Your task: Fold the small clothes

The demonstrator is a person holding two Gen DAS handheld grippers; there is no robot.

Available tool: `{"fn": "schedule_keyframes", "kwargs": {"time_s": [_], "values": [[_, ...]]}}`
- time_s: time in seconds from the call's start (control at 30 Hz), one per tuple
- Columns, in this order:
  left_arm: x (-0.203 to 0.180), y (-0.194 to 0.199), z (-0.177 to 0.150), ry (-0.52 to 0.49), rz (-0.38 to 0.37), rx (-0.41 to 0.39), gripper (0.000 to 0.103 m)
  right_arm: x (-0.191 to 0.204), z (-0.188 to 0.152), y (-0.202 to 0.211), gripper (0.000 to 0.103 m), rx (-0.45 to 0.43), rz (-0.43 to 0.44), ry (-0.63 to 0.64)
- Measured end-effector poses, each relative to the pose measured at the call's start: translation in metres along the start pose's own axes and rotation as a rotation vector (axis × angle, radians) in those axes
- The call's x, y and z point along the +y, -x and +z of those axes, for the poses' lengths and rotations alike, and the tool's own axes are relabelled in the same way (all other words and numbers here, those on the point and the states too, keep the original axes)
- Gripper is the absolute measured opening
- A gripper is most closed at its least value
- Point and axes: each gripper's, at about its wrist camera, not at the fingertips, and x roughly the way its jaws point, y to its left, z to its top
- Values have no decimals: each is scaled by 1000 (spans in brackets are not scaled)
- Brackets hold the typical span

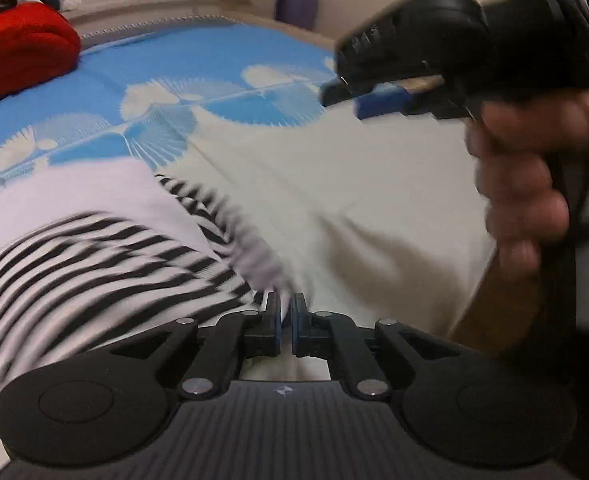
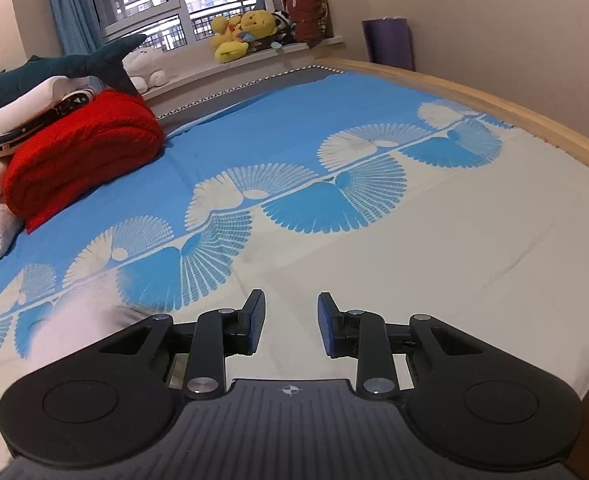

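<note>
The striped garment (image 1: 94,248), white with black bands, lies bunched on the bedsheet (image 2: 434,248) and trails up to the left gripper (image 1: 286,322). Its jaws are pressed almost together, and the blurred cloth edge seems to run in between the pads, so it is probably pinching a hem or corner; the smear makes that uncertain. Held so, the corner can be carried across the rest of the garment to make a fold.

Beyond the garment, over the pale part of the sheet, the right gripper (image 2: 290,326) hangs with its jaws partly apart and nothing between them, ready, I judge, to pin or take a second corner. A person's hand (image 1: 522,184) grips its handle.

Further from the garment, a red blanket (image 2: 82,148) sits at the head of the bed, with soft toys (image 2: 246,32) on the windowsill behind.
</note>
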Motion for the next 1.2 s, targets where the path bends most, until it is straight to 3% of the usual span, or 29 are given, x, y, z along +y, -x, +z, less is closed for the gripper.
{"fn": "schedule_keyframes", "kwargs": {"time_s": [0.07, 0.17, 0.3, 0.37, 0.4, 0.47, 0.53, 0.63, 0.7, 0.83, 0.87, 0.9, 0.93, 1.0, 1.1, 1.13, 1.2], "values": [[18, 22, -3, 55, -12, -51, 12, -1, 0, -3, 31, 25, 42, 1], [67, 64, -10, 261, -24, -142, 15, 5, 0, -10, 33, 76, 137, 16], [120, 85, -16, 407, 147, -176, 16, 20, -2, -28, 40, 181, 271, -6], [144, 79, -32, 503, 183, -142, 33, 29, -5, -42, 40, 251, 324, -34], [153, 74, -36, 541, 185, -118, 36, 36, -6, -50, 41, 276, 338, -41], [160, 63, -45, 588, 197, -96, 57, 46, -6, -65, 44, 302, 345, -48], [168, 58, -52, 636, 221, -92, 72, 54, -8, -83, 47, 336, 352, -61], [175, 52, -58, 702, 219, -84, 73, 61, -12, -110, 47, 404, 396, -118], [168, 51, -62, 655, 240, -67, 75, 68, -15, -124, 48, 433, 418, -130], [156, 39, -65, 534, 268, -38, 76, 76, -21, -147, 47, 464, 369, -124], [154, 36, -68, 505, 272, -36, 76, 75, -22, -149, 40, 475, 382, -141], [152, 36, -70, 479, 276, -37, 76, 76, -21, -151, 16, 479, 410, -161], [153, 32, -70, 452, 280, -39, 76, 77, -20, -149, 4, 477, 438, -169], [151, 33, -73, 410, 278, -58, 77, 76, -8, -135, 3, 405, 488, -180], [138, 32, -70, 320, 300, -55, 83, 50, 19, -105, 1, 223, 591, -309], [133, 29, -70, 290, 309, -41, 83, 45, 22, -101, 2, 203, 551, -285], [128, 24, -70, 257, 324, -24, 83, 40, 16, -111, 2, 246, 379, -208]]}}
